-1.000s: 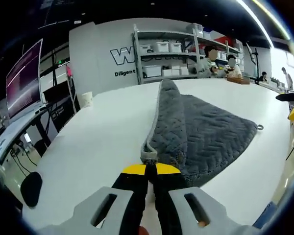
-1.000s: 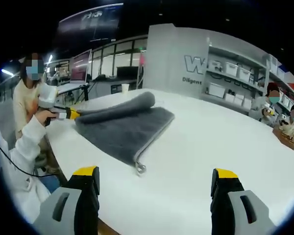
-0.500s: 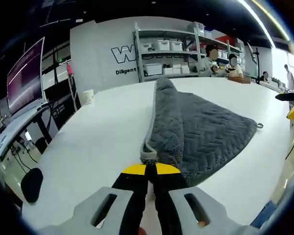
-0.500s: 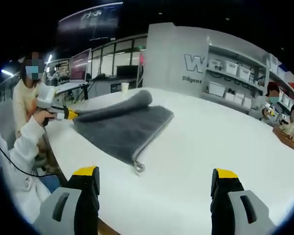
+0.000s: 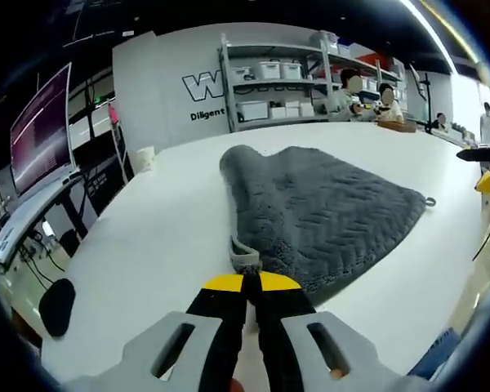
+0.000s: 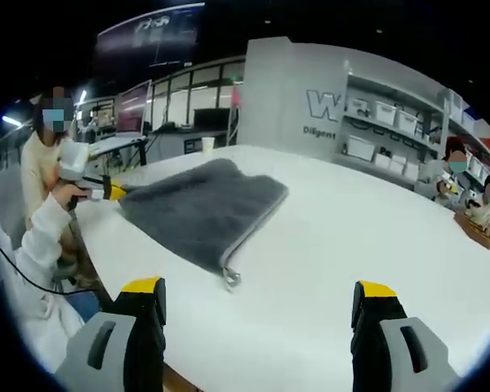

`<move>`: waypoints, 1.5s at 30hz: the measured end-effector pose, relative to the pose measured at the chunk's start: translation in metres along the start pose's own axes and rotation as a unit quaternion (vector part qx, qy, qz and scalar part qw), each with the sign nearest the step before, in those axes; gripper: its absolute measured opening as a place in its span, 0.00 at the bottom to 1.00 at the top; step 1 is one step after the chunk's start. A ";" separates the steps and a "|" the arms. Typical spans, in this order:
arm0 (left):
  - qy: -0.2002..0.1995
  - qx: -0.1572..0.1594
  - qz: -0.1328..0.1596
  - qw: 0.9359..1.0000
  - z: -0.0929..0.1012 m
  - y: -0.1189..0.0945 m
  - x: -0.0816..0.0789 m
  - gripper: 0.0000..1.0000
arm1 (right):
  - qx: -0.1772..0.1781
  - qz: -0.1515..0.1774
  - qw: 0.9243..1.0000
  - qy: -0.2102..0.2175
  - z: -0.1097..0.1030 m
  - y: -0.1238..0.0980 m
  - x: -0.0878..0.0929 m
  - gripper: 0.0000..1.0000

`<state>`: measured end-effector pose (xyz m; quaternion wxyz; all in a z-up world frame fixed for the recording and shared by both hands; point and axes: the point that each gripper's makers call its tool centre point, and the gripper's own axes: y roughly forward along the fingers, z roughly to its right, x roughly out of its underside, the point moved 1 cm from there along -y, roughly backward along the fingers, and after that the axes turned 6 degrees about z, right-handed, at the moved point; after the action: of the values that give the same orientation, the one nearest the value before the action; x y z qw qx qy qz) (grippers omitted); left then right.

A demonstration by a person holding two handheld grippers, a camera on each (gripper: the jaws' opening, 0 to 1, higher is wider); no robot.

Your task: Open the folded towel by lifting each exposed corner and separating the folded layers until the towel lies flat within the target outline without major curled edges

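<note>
On white table (image 6: 327,245): grey towel (image 5: 327,212) (shelving (image 5: 286,82) behind) | left claw (image 5: 245,282) pinches its corner | right claw (image 6: 257,298) agape

The towel (image 5: 327,208) is soft grey cloth, matt, quilted in a herringbone weave with a paler stitched hem. The worktop (image 5: 155,245) looks smooth, white and faintly glossy. Gripper fingers (image 6: 374,314) appear matt black plastic, yellow-capped.

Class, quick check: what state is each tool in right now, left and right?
Left tool: shut on a corner of the grey towel.
Right tool: open, holding nothing, short of the towel.
</note>
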<state>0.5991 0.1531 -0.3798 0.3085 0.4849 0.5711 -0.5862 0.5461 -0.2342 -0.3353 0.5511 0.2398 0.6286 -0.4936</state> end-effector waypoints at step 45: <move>-0.003 -0.054 0.076 0.996 -0.023 -0.035 -0.032 0.24 | -0.004 -0.006 1.000 -0.011 -0.005 0.001 0.003 0.94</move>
<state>0.5833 0.1750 -0.3344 0.3794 0.5079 0.5625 -0.5308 0.5442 -0.2302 -0.3388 0.5560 0.2288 0.6257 -0.4971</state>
